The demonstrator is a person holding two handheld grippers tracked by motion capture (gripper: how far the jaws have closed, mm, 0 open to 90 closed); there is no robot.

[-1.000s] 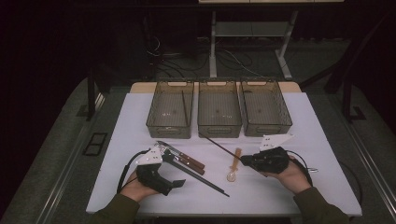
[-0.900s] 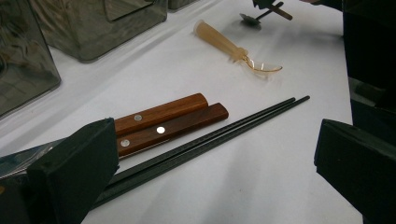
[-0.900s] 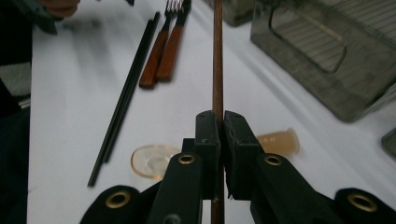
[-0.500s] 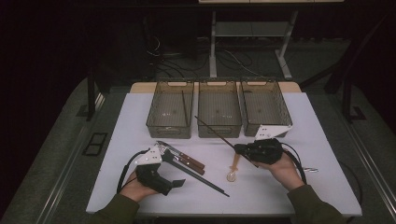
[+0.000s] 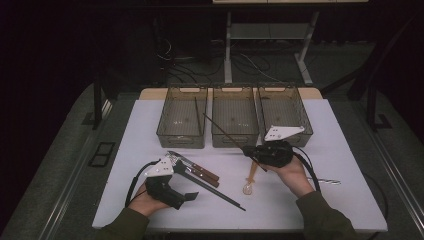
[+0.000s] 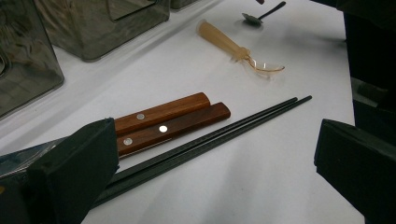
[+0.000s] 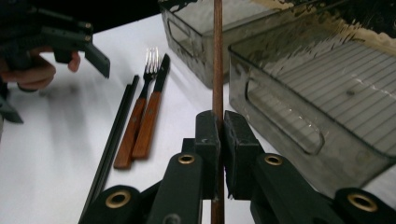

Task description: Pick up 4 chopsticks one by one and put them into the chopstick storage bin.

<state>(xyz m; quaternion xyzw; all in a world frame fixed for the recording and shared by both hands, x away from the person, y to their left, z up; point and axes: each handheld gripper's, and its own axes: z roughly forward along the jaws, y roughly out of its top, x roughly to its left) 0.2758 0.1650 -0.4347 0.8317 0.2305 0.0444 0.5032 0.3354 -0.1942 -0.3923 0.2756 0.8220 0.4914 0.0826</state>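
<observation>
Now right tool (image 7: 218, 140) pinching brown chopstick (image 7: 217, 56); left tool (image 6: 210, 172) spread wide over black chopsticks (image 6: 219, 133).

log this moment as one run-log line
right gripper: shut on brown chopstick, lifted toward left bin | left gripper: open over black chopsticks | fork and knife, spoon on table

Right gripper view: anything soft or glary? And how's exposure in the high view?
Right gripper view: the near black jaws of the right hand-held gripper and the thin brown wooden stick they clamp look soft, and the smoky clear plastic bin carries glare on its rim. High view: the white table top is lit and the surroundings fall to near black.
</observation>
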